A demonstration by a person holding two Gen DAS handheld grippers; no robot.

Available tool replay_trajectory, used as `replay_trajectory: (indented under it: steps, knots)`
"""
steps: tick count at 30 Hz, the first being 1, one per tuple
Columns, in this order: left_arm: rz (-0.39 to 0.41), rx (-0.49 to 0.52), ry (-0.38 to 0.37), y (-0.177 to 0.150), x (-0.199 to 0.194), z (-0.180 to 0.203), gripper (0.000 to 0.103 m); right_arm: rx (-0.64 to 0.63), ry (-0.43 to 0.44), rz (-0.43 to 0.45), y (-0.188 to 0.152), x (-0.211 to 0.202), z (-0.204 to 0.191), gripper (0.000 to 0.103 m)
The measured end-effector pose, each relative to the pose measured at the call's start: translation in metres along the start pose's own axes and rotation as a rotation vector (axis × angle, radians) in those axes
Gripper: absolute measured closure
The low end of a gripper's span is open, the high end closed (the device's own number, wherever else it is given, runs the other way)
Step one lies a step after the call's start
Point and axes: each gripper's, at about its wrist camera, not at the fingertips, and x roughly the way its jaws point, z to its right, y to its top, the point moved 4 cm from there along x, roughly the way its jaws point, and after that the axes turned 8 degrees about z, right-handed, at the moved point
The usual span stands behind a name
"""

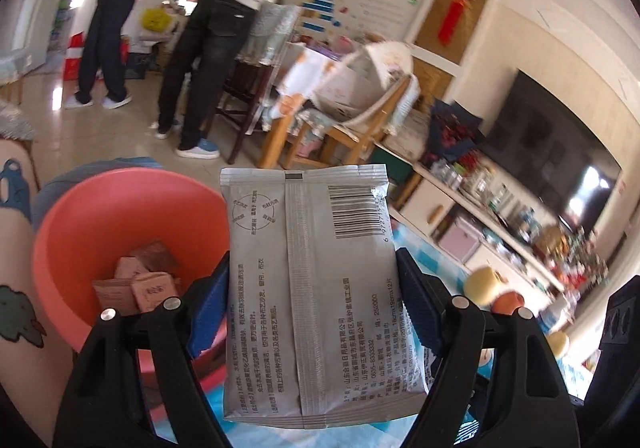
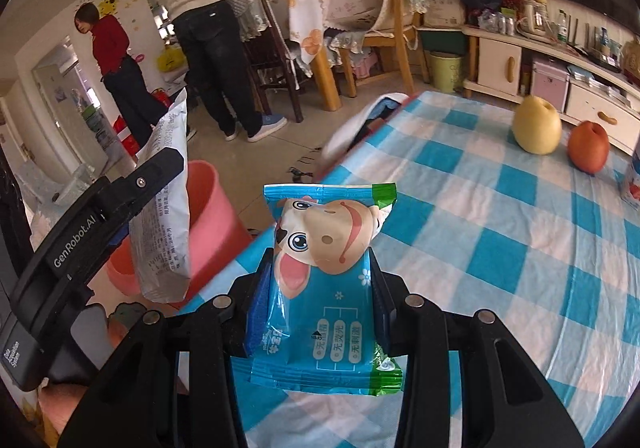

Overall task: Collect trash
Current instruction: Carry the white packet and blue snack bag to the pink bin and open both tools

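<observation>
We note the left gripper (image 1: pixel 312 288) clamping a grey wipes packet (image 1: pixel 308 288) beside the pink bin (image 1: pixel 80 224) and the right gripper (image 2: pixel 316 304) pinching a blue packet (image 2: pixel 324 288) over the checked tablecloth (image 2: pixel 500 248); releasing short of the rim risks both missing.

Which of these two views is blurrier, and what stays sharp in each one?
Left wrist view: the room behind smears with motion blur, while the silver packet is crisp. Right wrist view: sharper overall; the blue packet, pear and checked tablecloth are clear. Fisheye bends both edges.
</observation>
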Motion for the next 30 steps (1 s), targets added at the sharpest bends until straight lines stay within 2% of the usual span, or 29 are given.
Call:
replay_trajectory:
  steps: [7,15,22,27,30]
  knots:
    - [0.073,-0.103,0.166,0.026,-0.001,-0.062,0.025,-0.095,0.125,0.005,0.032,0.038,-0.069,0.06]
    - [0.041,-0.204,0.273,0.035,0.01,-0.12,0.025,-0.175,0.21,-0.029,0.047,0.091,-0.129,0.06]
    - [-0.006,-0.239,0.325,0.03,0.019,-0.139,0.025,-0.156,0.238,-0.082,0.045,0.132,-0.14,0.057]
    - [-0.003,-0.223,0.34,0.03,0.02,-0.14,0.018,-0.142,0.237,-0.064,0.046,0.14,-0.138,0.056]
    - [-0.001,-0.181,0.353,0.028,0.019,-0.132,0.015,-0.132,0.199,-0.038,0.047,0.134,-0.13,0.042]
